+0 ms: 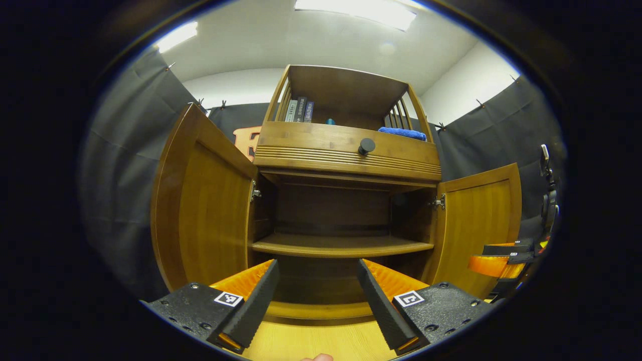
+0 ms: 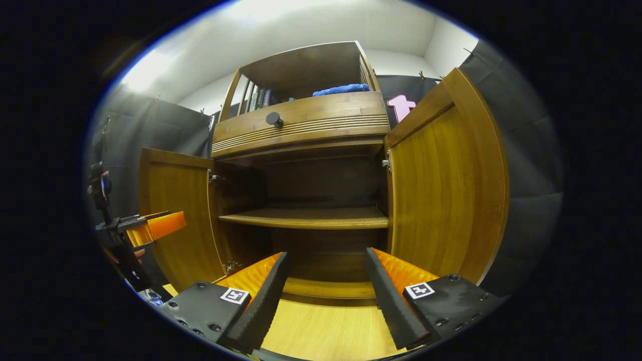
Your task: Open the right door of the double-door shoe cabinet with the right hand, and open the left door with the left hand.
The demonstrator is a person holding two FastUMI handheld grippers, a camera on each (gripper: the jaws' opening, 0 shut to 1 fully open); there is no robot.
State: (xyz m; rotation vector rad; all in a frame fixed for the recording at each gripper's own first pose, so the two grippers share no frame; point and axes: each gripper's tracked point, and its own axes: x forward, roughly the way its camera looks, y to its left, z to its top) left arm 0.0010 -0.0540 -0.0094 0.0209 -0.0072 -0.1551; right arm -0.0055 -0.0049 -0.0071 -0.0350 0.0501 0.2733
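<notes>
The wooden shoe cabinet point(image 1: 346, 160) stands in front with both doors swung wide. In the left gripper view the left door point(image 1: 200, 210) hangs open at the left and the right door point(image 1: 476, 220) at the right. My left gripper point(image 1: 316, 306) is open and holds nothing, low before the cabinet's bare inner shelf point(image 1: 341, 245). In the right gripper view the right door point(image 2: 441, 185) stands close at the right and the left door point(image 2: 175, 215) farther off. My right gripper point(image 2: 326, 296) is open, nothing between its fingers. The other gripper appears at the edge of each view.
A drawer with a round dark knob point(image 1: 366, 146) sits above the doors. The top shelf holds books point(image 1: 300, 109) and a blue cloth point(image 1: 401, 133). Black cloth walls stand on both sides. The light wooden floor point(image 2: 326, 331) lies below the grippers.
</notes>
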